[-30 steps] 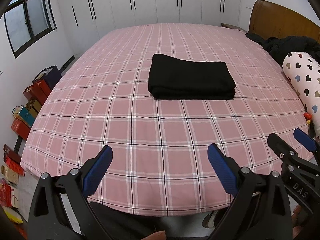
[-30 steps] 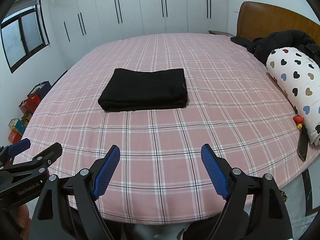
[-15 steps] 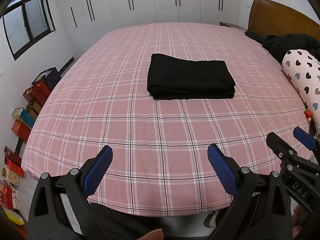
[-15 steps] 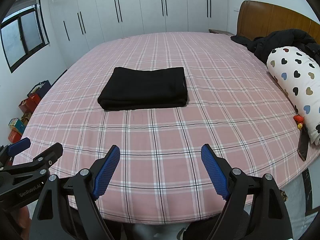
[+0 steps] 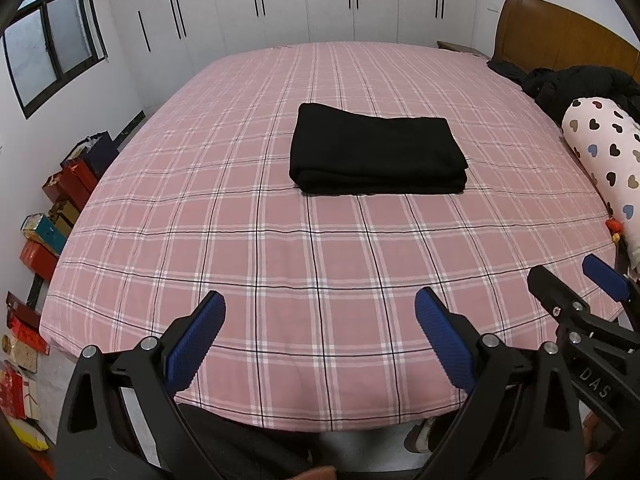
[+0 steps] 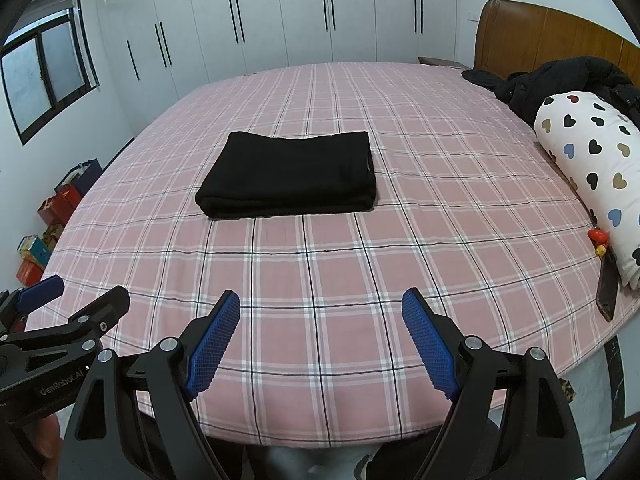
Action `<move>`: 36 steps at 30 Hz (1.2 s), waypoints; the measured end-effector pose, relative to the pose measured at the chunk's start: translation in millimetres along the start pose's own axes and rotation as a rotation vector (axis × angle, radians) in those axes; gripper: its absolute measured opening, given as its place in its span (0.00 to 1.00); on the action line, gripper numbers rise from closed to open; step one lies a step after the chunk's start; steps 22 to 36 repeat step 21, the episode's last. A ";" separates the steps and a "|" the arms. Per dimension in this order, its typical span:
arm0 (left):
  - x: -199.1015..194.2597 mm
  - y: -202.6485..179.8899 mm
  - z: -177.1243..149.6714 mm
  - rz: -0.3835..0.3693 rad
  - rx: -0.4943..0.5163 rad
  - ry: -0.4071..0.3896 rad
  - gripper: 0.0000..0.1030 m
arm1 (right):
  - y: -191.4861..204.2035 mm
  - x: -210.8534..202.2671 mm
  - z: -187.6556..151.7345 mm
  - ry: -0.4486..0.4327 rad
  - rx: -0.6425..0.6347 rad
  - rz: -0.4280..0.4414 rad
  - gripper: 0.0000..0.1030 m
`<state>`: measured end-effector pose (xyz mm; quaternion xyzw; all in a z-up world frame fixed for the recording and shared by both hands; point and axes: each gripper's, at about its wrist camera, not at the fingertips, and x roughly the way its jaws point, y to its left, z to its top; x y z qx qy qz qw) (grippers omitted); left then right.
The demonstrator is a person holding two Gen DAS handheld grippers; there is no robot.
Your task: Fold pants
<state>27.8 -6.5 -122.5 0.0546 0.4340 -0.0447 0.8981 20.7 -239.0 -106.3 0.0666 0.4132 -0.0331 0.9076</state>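
Your left gripper [image 5: 320, 312] was held with its blue-padded jaws spread wide and nothing between them, low over the near edge of the bed, and your right gripper [image 6: 320, 312] hung just beside it in the same way, jaws apart and empty. Well ahead of both grippers, out toward the middle of the pink plaid bedspread [image 5: 320, 264], lay the black fabric pants [image 5: 376, 156], already folded into a compact rectangular stack with several layers showing along the edge nearest you. From your right gripper the stack sat ahead and a little to the left [image 6: 292, 174]; from the left one it sat ahead and slightly right. Neither gripper touched it. Off to the right of your right gripper, a white bolster pillow with coloured hearts [image 6: 592, 168] and a dark crumpled jacket [image 6: 560, 80] rested by the wooden headboard, clear of the work. Judging by the squared edges and flat lie of the stack, the folding looked finished; at most a small tidy of the near edge could remain, and you seemed to be at rest.
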 end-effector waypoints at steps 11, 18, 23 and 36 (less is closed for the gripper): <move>-1.3 5.3 -1.1 -0.018 -0.023 -0.061 0.91 | -0.6 1.4 -1.6 0.006 0.005 -0.003 0.79; 5.7 6.2 -1.0 -0.012 -0.032 -0.007 0.91 | 0.6 2.8 -2.6 0.009 0.003 -0.004 0.79; 6.9 6.1 -1.7 0.003 -0.027 -0.005 0.91 | 1.3 3.2 -3.5 0.011 0.004 -0.007 0.79; 6.9 6.1 -1.7 0.003 -0.027 -0.005 0.91 | 1.3 3.2 -3.5 0.011 0.004 -0.007 0.79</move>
